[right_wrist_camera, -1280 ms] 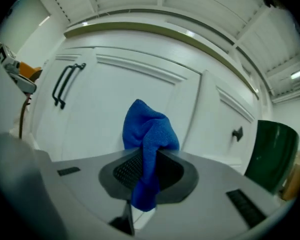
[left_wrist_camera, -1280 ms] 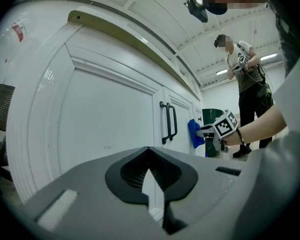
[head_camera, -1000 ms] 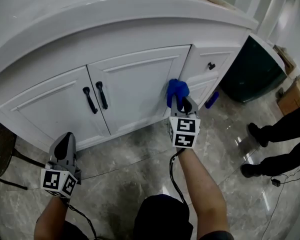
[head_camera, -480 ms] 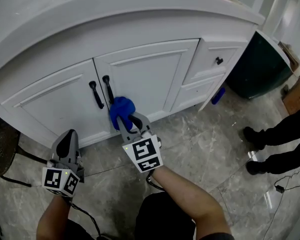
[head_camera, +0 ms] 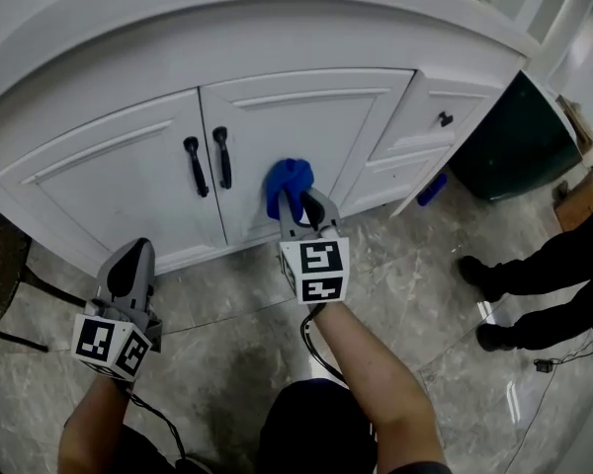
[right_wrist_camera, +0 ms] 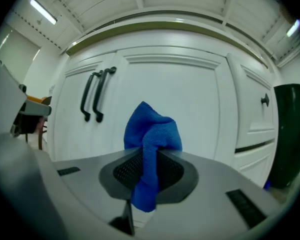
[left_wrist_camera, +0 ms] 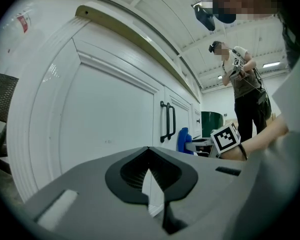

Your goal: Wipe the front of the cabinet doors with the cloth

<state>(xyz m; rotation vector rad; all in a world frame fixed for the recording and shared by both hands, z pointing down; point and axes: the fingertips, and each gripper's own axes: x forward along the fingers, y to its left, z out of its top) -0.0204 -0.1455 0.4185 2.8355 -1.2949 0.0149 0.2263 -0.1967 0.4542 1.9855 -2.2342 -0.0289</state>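
Head view: we're gripping the blue cloth (head_camera: 289,180) in the right gripper (head_camera: 298,205) and apparently pressing it on the lower right cabinet door (head_camera: 321,126), just right of the black handles (head_camera: 222,156). Half a second ago it was at the handles, before that at the door's right edge, so we're sweeping back and forth; left door (head_camera: 99,181) probably pending. Left gripper (head_camera: 135,257) is idling low, apart from the doors. Left gripper view: jaws nearly together, nothing between. Right gripper view: jaws are clamping the cloth mid-fold, bunched end toward the panel.
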